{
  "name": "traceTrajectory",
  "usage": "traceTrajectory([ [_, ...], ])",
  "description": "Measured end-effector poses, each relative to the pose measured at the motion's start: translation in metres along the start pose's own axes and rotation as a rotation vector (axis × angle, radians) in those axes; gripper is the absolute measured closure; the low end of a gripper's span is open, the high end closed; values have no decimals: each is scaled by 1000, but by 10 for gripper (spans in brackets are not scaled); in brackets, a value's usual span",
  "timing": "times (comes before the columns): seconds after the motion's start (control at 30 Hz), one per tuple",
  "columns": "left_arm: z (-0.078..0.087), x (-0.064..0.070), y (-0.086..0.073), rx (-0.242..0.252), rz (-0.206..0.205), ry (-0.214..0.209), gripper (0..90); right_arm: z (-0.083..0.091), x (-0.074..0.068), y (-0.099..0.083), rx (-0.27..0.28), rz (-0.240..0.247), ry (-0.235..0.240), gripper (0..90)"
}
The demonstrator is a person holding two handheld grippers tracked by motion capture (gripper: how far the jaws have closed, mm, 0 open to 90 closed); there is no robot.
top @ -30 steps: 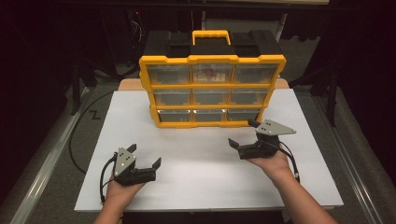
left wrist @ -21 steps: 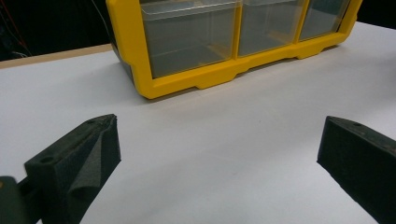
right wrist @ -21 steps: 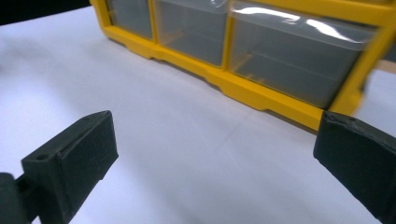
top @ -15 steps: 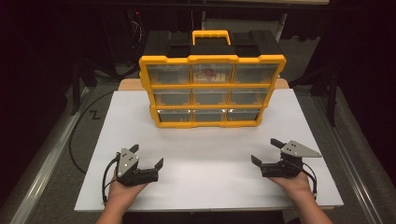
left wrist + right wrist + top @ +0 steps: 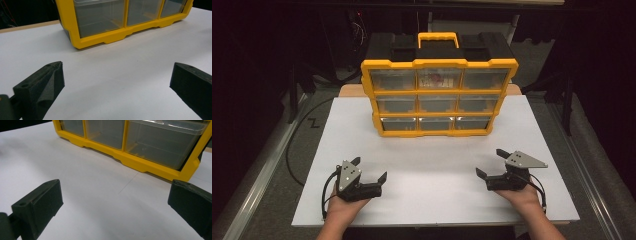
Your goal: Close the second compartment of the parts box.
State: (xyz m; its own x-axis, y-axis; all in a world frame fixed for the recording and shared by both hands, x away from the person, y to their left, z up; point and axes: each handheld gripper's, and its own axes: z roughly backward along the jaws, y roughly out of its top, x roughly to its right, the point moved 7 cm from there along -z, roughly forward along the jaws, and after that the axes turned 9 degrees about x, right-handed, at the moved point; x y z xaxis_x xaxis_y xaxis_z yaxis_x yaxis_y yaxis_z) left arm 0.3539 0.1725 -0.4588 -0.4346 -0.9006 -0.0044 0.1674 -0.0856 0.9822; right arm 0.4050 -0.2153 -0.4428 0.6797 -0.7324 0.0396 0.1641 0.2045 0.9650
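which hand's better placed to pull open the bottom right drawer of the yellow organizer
Right, probably. The right gripper sits open on the drawer's side of the organizer, with the bottom right drawer ahead; the left gripper lies across the table.

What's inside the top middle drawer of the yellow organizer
The top middle drawer of the yellow organizer holds something small and reddish, too blurred through the clear front to identify. The drawer's back is hidden.
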Motion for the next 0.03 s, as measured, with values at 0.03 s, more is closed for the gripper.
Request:
traceTrajectory([
  [0.03, 1, 0, 0, -3, -3, -1, 3, 0, 0, 0, 0, -2, -2, 8],
])
